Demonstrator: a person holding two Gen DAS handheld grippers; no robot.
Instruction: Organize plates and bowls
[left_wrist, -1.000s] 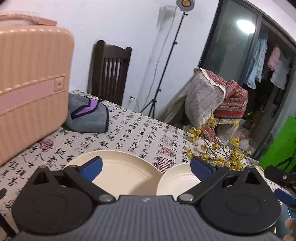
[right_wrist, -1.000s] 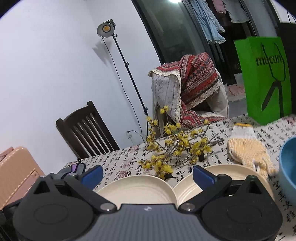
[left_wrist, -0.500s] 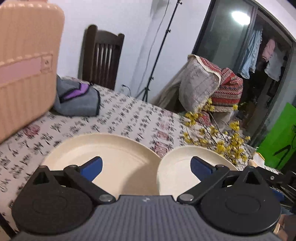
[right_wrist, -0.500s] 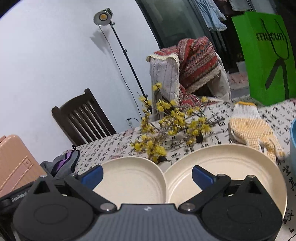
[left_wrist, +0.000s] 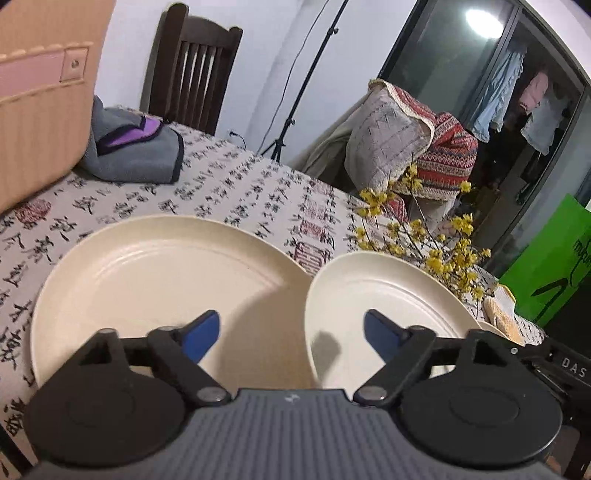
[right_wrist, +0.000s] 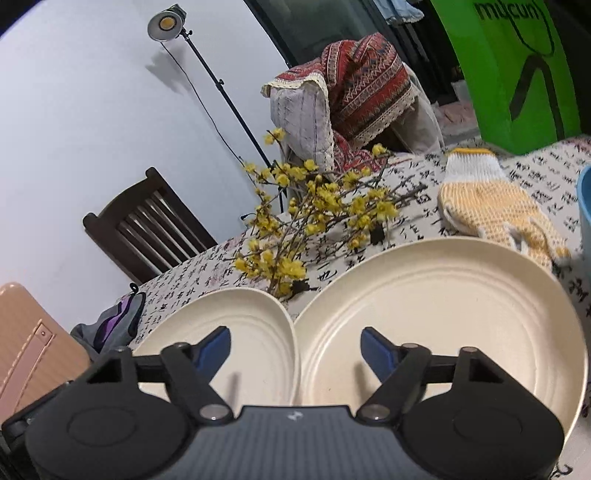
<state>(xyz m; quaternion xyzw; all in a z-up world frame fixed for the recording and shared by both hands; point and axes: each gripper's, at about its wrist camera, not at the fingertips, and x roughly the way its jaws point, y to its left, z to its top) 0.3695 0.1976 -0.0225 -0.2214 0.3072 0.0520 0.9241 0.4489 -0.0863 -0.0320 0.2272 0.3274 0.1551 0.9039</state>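
Note:
Two cream plates lie side by side on the calligraphy-print tablecloth. In the left wrist view the left plate (left_wrist: 147, 280) looks larger than the right plate (left_wrist: 388, 306). My left gripper (left_wrist: 291, 328) hovers just above the spot where their rims meet, and its jaws are closing; the blue pads press on nothing. The right wrist view shows the same left plate (right_wrist: 243, 332) and right plate (right_wrist: 443, 314). My right gripper (right_wrist: 295, 347) also straddles the two adjoining rims. Its jaws are closing and its pads touch neither plate. A blue bowl (right_wrist: 585, 206) shows at the right edge.
A branch of yellow flowers (right_wrist: 314, 221) lies just behind the plates, with a knitted glove (right_wrist: 491, 206) to its right. A pink suitcase (left_wrist: 37, 110) and a grey pouch (left_wrist: 136, 155) stand at the far left. Behind the table are a wooden chair (left_wrist: 192, 70) and a green bag (right_wrist: 517, 74).
Both grippers have sunk and tipped down toward the two plates, which now fill more of each view. The blue fingertips of both stand closer together than before.

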